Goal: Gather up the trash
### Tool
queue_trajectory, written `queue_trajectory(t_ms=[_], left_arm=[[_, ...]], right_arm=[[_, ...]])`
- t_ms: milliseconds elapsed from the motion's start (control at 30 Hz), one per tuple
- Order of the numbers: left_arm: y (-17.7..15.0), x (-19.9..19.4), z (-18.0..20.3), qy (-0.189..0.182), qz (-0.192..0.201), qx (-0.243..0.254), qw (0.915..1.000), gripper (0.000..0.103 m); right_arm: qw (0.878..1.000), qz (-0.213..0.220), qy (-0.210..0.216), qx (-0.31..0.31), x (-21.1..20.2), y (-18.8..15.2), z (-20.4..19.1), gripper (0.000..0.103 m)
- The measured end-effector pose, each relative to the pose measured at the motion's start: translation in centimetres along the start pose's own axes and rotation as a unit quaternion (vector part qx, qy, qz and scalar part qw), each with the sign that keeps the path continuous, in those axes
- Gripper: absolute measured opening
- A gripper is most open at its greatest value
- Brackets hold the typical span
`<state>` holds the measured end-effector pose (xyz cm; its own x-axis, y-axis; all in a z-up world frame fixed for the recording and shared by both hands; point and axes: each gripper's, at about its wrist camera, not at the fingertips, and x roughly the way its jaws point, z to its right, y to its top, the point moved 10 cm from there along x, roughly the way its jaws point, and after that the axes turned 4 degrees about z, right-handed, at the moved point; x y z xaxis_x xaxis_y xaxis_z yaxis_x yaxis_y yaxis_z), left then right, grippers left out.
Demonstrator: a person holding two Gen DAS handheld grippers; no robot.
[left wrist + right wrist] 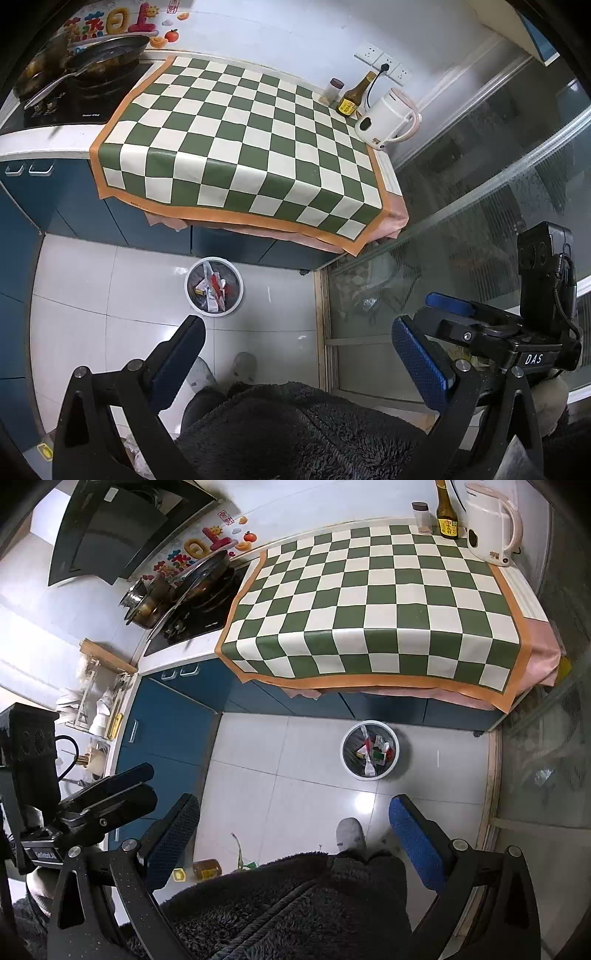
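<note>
A round white trash bin (239, 291) with a dark liner stands on the floor below the counter, holding several wrappers and scraps; it also shows in the right wrist view (396, 751). The green and white checkered cloth (243, 147) (373, 602) on the counter carries no loose trash. My left gripper (299, 350) is open and empty, held high above the floor. My right gripper (295, 827) is open and empty too. The right gripper also shows side-on in the left wrist view (448, 302).
A white kettle (388, 116), a brown sauce bottle (352, 96) and a small jar (332, 90) stand at the cloth's far right. A pan (107, 55) sits on the stove at left. A yellow bottle (207, 868) lies on the floor. A glass sliding door (480, 221) is at right.
</note>
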<state>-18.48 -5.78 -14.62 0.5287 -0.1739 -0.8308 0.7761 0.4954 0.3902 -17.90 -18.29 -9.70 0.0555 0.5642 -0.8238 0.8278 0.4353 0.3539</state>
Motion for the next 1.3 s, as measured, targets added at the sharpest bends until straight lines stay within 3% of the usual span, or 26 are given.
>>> queue_trajectory(t_ms=[1300], left_arm=[[-0.7,-0.4,-1.2,-0.003,0.003,-0.008,1.0000,0.103]], right_arm=[[1.000,-0.002,0.001,0.000,-0.2,-0.8,-0.6,0.103]])
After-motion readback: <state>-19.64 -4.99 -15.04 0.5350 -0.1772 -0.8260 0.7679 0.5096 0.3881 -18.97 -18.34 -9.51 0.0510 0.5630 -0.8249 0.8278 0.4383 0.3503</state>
